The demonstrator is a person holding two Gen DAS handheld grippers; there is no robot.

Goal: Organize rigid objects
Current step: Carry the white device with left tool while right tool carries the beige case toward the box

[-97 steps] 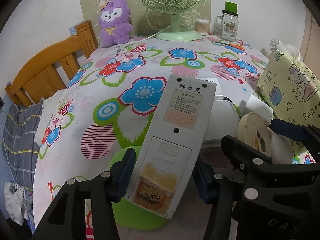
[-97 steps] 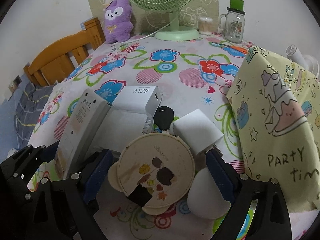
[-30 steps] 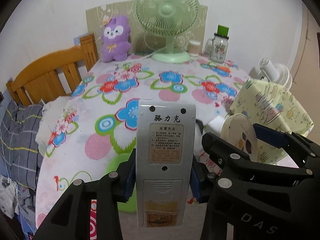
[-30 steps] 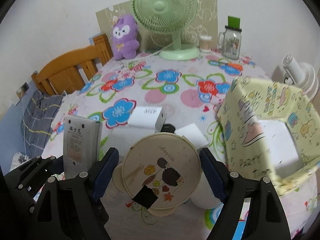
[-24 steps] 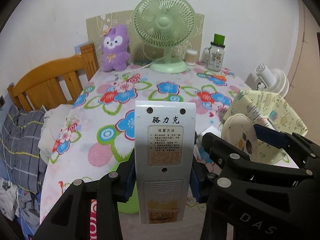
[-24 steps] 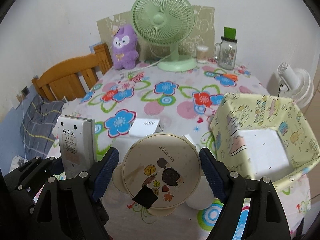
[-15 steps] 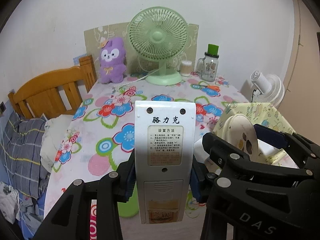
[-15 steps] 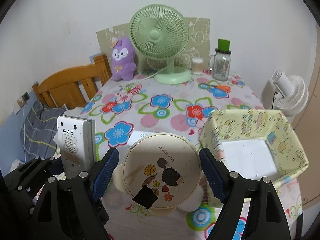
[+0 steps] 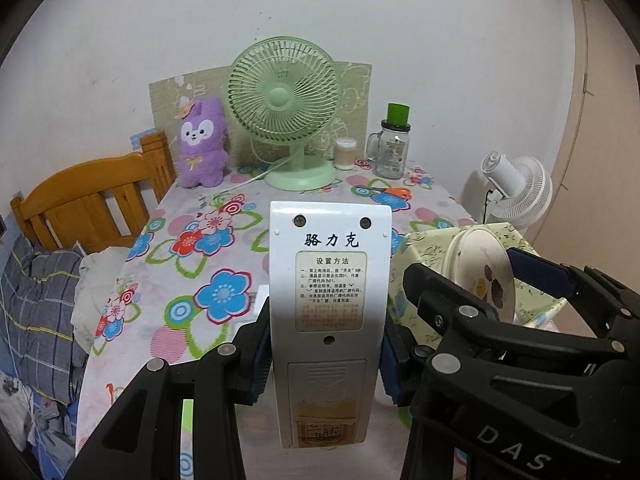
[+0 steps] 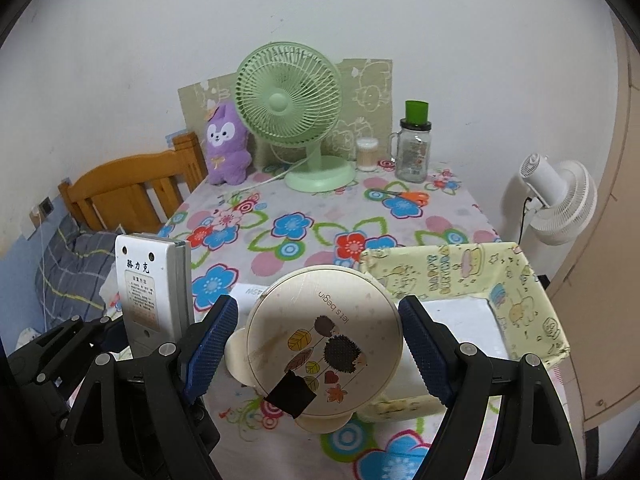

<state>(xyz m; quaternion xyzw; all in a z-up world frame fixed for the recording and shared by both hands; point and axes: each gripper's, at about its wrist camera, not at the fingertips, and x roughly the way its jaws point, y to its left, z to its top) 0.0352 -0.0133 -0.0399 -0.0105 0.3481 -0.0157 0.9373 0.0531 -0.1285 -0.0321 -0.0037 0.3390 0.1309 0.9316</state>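
Note:
My left gripper [image 9: 325,354] is shut on a white remote control [image 9: 329,320], held upright with its back label facing me, well above the table. It also shows in the right wrist view [image 10: 150,284] at the left. My right gripper [image 10: 320,354] is shut on a round cream compact [image 10: 322,340] with a hedgehog picture, also lifted; the compact shows edge-on in the left wrist view [image 9: 478,272]. A yellow patterned fabric box [image 10: 516,280] stands open below and right of the compact. A white charger [image 10: 252,291] lies on the table behind the compact, mostly hidden.
The floral tablecloth [image 10: 320,220] covers the table. At the back stand a green fan [image 10: 292,112], a purple plush [image 10: 225,144], a glass jar [image 10: 412,152] and a small cup [image 10: 366,154]. Orange scissors [image 10: 404,196] lie near them. A wooden chair [image 10: 132,192] stands left, a white fan [image 10: 560,200] right.
Both grippers have risen and pulled back from the table with the remote and the compact in them. The table and the box now look lower and farther away.

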